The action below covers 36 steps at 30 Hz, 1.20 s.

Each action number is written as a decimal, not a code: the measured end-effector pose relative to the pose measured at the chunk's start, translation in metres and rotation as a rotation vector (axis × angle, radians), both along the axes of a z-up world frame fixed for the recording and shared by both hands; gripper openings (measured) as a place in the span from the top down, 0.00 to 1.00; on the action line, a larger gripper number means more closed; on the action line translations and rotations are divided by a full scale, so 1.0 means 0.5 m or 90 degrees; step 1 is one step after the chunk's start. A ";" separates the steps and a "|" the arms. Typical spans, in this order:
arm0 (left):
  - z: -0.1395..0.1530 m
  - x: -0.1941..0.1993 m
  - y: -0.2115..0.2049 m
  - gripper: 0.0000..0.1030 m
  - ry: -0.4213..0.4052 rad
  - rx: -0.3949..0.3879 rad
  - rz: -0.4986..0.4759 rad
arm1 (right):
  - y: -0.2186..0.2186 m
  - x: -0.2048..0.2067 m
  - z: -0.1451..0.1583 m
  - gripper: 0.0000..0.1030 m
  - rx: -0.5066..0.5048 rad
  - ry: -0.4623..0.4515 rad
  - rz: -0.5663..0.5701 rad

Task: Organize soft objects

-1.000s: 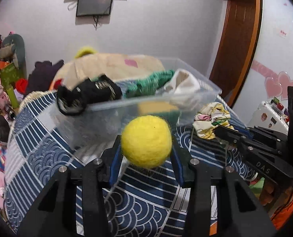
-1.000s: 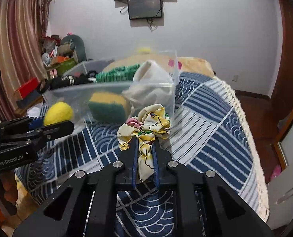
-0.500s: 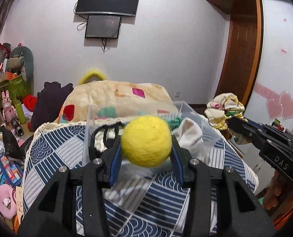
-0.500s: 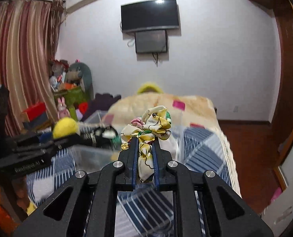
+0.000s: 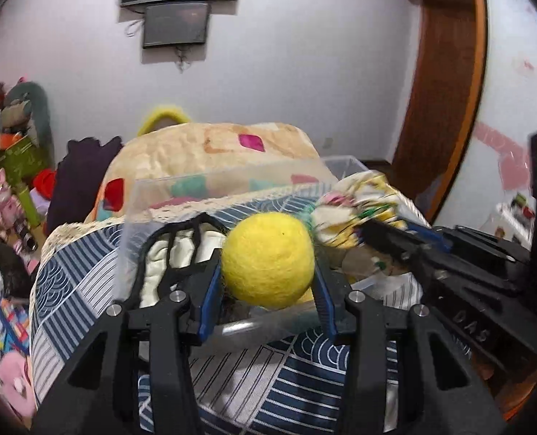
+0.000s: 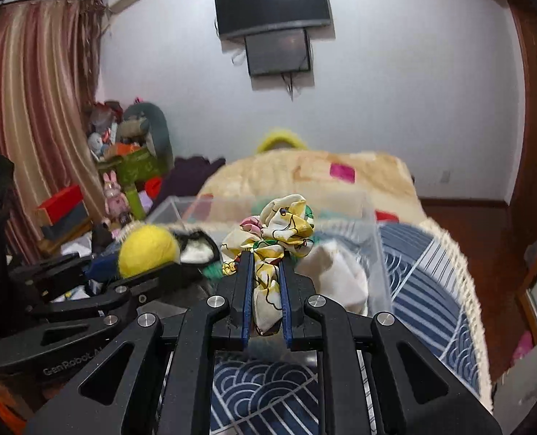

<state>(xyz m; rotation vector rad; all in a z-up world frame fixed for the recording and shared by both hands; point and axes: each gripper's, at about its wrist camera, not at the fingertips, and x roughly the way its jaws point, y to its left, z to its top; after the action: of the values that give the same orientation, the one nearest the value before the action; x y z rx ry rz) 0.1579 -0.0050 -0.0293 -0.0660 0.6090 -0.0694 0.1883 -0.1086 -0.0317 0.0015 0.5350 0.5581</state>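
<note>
Bed with blue wave-patterned cover (image 6: 428, 264), carrying clear rectangular plastic bin (image 5: 130, 224) already part-filled with soft items. Above its opening, left gripper (image 5: 268, 282), jaws clamped on round yellow felt ball (image 5: 267, 260); right gripper (image 6: 265, 279), jaws narrow, pinching floral fabric scrunchie (image 6: 279, 228). Probably poised for dropping both in.

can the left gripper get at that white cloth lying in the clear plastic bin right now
Probably not as things stand. The left gripper is shut on the yellow felt ball, so its jaws are full. The white cloth lies in the clear plastic bin behind the right gripper with its floral scrunchie.
</note>
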 end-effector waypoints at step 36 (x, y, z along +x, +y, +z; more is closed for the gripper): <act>0.130 -0.271 0.038 0.27 -0.201 -0.037 0.042 | -0.078 -0.189 0.143 0.29 0.041 -0.173 -0.011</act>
<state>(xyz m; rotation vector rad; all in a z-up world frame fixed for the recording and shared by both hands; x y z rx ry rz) 0.0225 0.0138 0.0356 -0.1279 0.2896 -0.0328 0.0938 -0.1477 0.0400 -0.0087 0.2519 0.5489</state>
